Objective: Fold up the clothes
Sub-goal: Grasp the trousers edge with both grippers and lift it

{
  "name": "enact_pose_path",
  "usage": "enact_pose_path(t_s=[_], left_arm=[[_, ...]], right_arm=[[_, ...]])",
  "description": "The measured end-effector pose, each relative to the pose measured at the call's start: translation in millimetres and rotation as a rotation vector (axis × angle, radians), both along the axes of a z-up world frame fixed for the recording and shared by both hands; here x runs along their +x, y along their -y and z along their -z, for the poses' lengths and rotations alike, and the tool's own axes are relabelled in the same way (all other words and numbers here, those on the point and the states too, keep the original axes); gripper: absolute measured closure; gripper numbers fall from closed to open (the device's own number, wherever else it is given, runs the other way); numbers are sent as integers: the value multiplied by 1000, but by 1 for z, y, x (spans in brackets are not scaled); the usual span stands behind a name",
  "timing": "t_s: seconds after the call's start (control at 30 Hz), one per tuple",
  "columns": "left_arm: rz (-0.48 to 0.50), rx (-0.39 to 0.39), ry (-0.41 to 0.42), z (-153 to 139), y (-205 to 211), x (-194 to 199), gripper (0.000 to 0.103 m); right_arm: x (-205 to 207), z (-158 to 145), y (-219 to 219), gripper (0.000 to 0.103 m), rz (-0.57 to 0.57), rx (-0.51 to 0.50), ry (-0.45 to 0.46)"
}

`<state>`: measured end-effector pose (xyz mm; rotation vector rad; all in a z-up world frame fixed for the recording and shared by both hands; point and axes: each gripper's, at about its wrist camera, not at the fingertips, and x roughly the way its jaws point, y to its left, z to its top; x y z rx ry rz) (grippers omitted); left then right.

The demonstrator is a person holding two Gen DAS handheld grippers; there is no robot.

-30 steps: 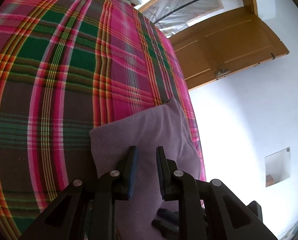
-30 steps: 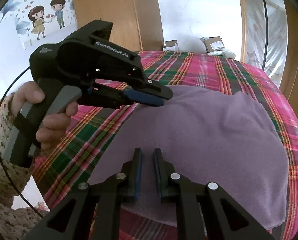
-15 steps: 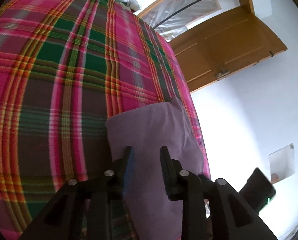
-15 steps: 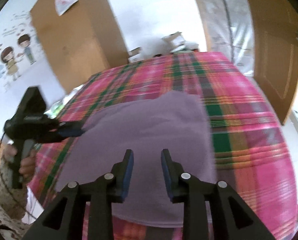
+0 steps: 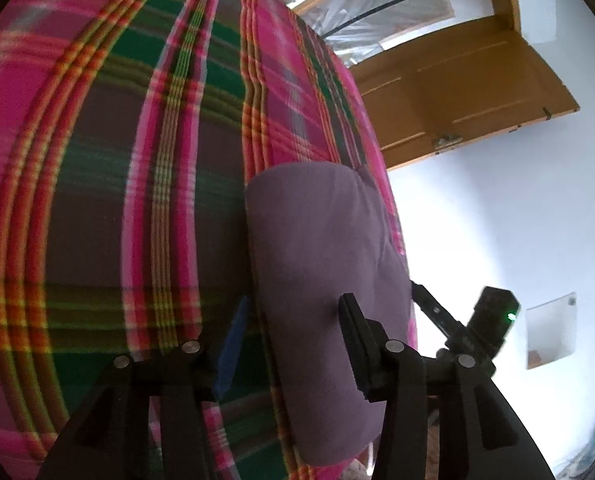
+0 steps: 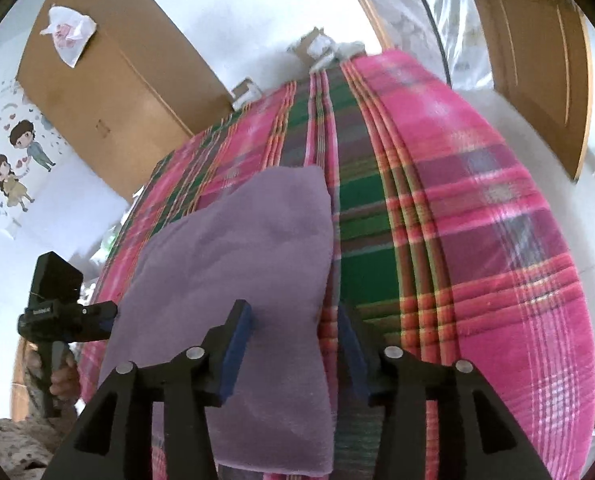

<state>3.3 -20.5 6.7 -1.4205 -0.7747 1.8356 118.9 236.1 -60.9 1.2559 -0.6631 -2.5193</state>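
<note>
A plaid bedspread (image 6: 457, 240) in pink and green fills most of both views, and on it, in the lower centre of each frame, lies a purple garment (image 6: 237, 248) already doubled into a thick, rounded pad close to the bed's near edge. In the right wrist view the right claw (image 6: 293, 344) stands with its jaws spread wide and holding nothing, one finger over the cloth and the other over the bedspread, so that the garment's right edge lies between them. In the left wrist view the left claw (image 5: 293, 340) is likewise wide open and empty, straddling the garment's left edge. The left claw also shows at the lower left of the right wrist view, held in a hand (image 6: 63, 376) off the bed's side. Whether a further fold is due or the pad is complete cannot be settled from this scene. Judged risks: the thick pad may spring open once unheld; its nearness to the bed's edge may let it slide off; a claw closing on one layer only would drag the fold apart.
</note>
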Motion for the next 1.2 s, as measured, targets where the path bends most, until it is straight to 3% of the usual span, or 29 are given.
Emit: enact_pose_path(t_s=[0.3, 0.6, 0.83, 1.13, 1.2], left_arm=[[68, 60, 69, 12, -9, -2, 53], [87, 86, 98, 16, -11, -2, 53], [94, 110, 119, 20, -6, 6, 53], [55, 84, 126, 18, 5, 18, 53], [50, 83, 120, 18, 7, 21, 53]], right_arm=[[-29, 16, -26, 50, -50, -184, 106], [-57, 17, -13, 44, -239, -241, 173], [-59, 19, -3, 43, -306, -308, 166], [-57, 21, 2, 50, -288, -298, 133], [-58, 22, 1, 58, -278, -297, 138]])
